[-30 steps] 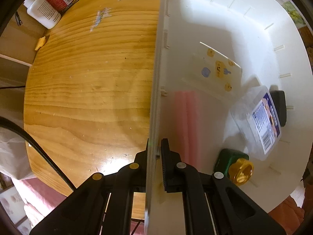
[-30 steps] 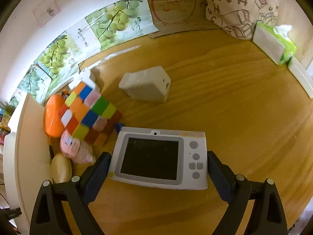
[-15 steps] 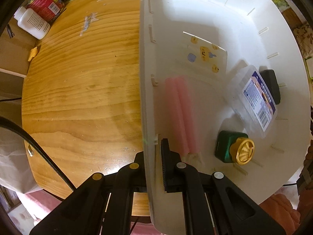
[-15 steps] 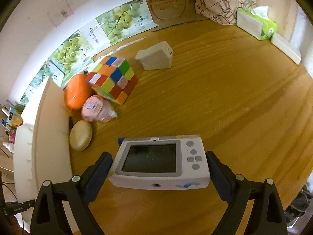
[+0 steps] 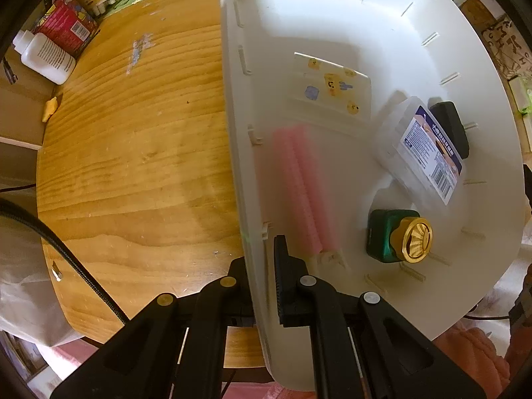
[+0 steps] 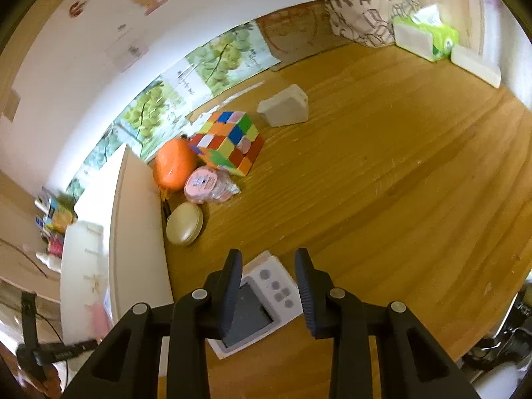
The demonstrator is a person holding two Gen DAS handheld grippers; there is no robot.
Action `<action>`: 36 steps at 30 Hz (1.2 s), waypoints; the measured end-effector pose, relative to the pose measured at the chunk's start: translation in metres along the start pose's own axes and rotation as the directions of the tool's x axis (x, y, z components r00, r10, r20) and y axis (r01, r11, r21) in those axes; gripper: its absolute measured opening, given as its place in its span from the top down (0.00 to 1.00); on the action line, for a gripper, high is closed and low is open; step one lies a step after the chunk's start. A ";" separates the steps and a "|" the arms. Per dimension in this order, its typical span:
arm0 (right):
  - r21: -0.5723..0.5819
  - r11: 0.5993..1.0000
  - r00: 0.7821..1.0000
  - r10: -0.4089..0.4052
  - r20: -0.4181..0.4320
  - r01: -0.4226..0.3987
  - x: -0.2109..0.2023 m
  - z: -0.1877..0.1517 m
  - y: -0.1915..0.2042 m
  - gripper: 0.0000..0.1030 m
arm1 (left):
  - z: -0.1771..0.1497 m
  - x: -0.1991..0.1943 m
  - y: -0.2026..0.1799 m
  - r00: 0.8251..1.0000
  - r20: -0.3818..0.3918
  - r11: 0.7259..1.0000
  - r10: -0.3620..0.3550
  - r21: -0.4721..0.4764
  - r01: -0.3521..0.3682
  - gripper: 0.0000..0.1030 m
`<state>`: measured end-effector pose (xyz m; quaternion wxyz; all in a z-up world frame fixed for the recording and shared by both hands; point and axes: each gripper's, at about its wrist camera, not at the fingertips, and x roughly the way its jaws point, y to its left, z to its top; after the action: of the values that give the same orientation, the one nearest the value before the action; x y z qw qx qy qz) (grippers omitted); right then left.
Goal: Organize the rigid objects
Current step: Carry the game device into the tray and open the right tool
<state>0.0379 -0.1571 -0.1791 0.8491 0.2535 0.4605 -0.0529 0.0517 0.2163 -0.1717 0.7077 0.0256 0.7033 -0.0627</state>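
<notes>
My left gripper (image 5: 262, 266) is shut on the rim of a white bin (image 5: 239, 139). The bin holds pink rods (image 5: 306, 189), a clear labelled box (image 5: 422, 153), a green bottle with a gold cap (image 5: 395, 236), a black item (image 5: 449, 126) and a clear sticker sheet (image 5: 332, 86). My right gripper (image 6: 267, 269) is half closed, its fingers on either side of a white handheld device (image 6: 259, 306) that is turned on its side between them. The bin also shows at the left of the right wrist view (image 6: 136, 232).
On the wooden table (image 6: 382, 183) lie a colour cube (image 6: 229, 143), an orange ball (image 6: 173, 166), a pink packet (image 6: 206, 184), a beige oval case (image 6: 184, 222) and a white block (image 6: 284, 106). A tissue pack (image 6: 425, 36) and a bag (image 6: 362, 3) stand far right. Bottles (image 5: 46, 53) stand far left.
My right gripper has narrowed from wide open and risen; the white device has turned on its side between the fingers. The bin has shifted slightly in the left view.
</notes>
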 end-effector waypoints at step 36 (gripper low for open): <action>0.015 0.947 0.871 -0.289 -0.397 0.321 0.078 0.008 0.042 0.42 | 0.001 0.002 0.008 0.999 0.007 0.999 -0.035 -0.002 0.035 0.93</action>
<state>0.1024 -0.1138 -0.2227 0.7102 0.2172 0.6518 -0.1535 0.0536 0.2237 -0.1736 0.7090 0.0123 0.7012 -0.0743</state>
